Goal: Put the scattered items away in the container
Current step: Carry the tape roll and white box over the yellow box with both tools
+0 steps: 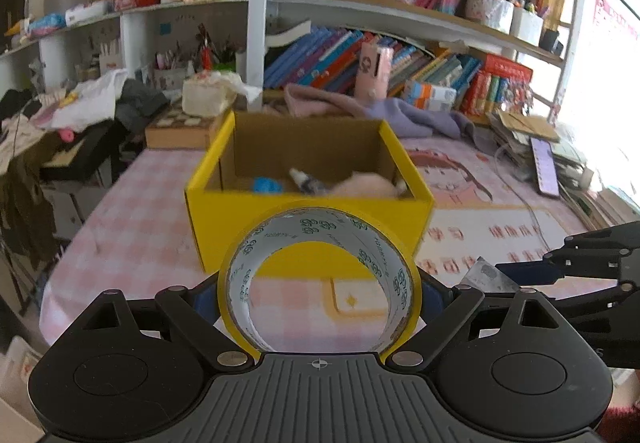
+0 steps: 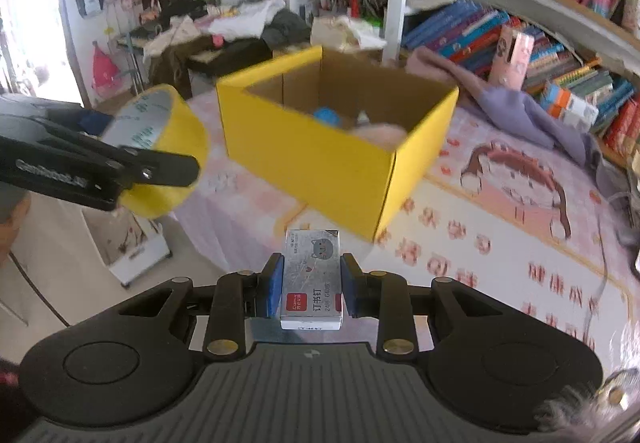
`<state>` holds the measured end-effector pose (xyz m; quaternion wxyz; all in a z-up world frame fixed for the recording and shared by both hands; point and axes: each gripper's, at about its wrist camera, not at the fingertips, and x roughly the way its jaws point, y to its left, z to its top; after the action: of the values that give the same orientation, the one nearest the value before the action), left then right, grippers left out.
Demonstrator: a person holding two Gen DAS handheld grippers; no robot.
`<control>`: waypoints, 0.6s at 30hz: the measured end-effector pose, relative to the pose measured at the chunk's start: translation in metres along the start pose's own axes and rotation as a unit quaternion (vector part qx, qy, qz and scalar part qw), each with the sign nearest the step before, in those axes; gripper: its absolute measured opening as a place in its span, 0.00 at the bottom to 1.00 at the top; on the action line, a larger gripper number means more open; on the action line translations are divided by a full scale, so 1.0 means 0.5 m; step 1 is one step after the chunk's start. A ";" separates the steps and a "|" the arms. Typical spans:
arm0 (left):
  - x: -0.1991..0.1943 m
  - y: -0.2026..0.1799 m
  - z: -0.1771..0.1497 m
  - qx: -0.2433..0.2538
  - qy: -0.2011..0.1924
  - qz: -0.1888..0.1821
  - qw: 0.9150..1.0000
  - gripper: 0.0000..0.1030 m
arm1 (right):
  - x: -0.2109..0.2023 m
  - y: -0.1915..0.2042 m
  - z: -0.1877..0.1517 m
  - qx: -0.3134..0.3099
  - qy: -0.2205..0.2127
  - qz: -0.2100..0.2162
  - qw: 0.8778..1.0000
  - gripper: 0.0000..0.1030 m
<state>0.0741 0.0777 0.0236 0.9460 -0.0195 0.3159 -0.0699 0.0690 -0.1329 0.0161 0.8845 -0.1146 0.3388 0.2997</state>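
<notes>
Pink tablecloth (image 2: 500, 243) is carrying one yellow box (image 2: 320, 163) at twelve o'clock. Left gripper (image 1: 320, 295) is spreading wide, clamping one tape roll (image 1: 320, 227); right gripper (image 2: 311, 283) is pinching one staple box (image 2: 312, 275).

An open yellow cardboard box (image 2: 320, 159) stood on the pink surface, holding a blue item (image 2: 327, 114) and, apparently, a pale pink soft thing (image 2: 380, 133). A yellow tape roll (image 1: 320, 279), upright on edge, and a grey staple box (image 2: 312, 279) were held clear of it.
</notes>
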 end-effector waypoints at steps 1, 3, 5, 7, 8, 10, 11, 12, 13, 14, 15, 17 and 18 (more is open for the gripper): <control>0.008 0.003 0.013 -0.001 -0.004 0.003 1.000 0.90 | 0.002 -0.006 0.011 0.001 -0.007 0.003 1.000 0.27; 0.026 0.006 0.040 0.001 -0.011 0.010 1.000 0.90 | 0.011 -0.018 0.038 -0.001 -0.022 0.005 1.000 0.27; 0.045 0.008 0.066 0.006 -0.016 0.013 1.000 0.90 | 0.025 -0.033 0.067 -0.004 -0.035 0.006 0.999 0.27; 0.066 0.005 0.091 0.017 -0.020 0.017 1.000 0.90 | 0.044 -0.052 0.100 -0.007 -0.046 0.004 0.999 0.27; 0.078 0.003 0.104 0.024 -0.022 0.019 0.999 0.90 | 0.054 -0.061 0.116 -0.009 -0.051 0.002 0.999 0.27; 0.107 -0.001 0.131 0.038 -0.025 0.027 0.999 0.90 | 0.077 -0.082 0.149 -0.017 -0.063 -0.002 0.998 0.27; 0.122 -0.001 0.142 0.042 -0.025 0.030 0.998 0.90 | 0.090 -0.090 0.164 -0.023 -0.069 -0.005 0.997 0.27; 0.136 0.000 0.153 0.044 -0.024 0.032 0.998 0.90 | 0.104 -0.100 0.179 -0.029 -0.074 -0.007 0.997 0.27; 0.153 0.000 0.163 0.045 -0.021 0.035 0.998 0.90 | 0.118 -0.109 0.193 -0.033 -0.078 -0.008 0.996 0.27; 0.170 0.002 0.172 0.045 -0.017 0.038 0.998 0.90 | 0.132 -0.117 0.207 -0.036 -0.081 -0.007 0.996 0.27; 0.182 0.006 0.177 0.043 -0.013 0.043 0.998 0.90 | 0.148 -0.125 0.219 -0.041 -0.082 -0.007 0.996 0.27; 0.216 0.016 0.190 0.039 0.001 0.048 0.998 0.90 | 0.182 -0.139 0.241 -0.055 -0.081 -0.012 0.995 0.27; 0.229 0.020 0.193 0.039 0.007 0.051 0.998 0.90 | 0.201 -0.146 0.250 -0.062 -0.079 -0.012 0.995 0.27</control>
<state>0.2239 0.0703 0.0320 0.9460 0.0344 0.3205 -0.0336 0.2388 -0.0947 0.0420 0.9032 -0.1492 0.2473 0.3175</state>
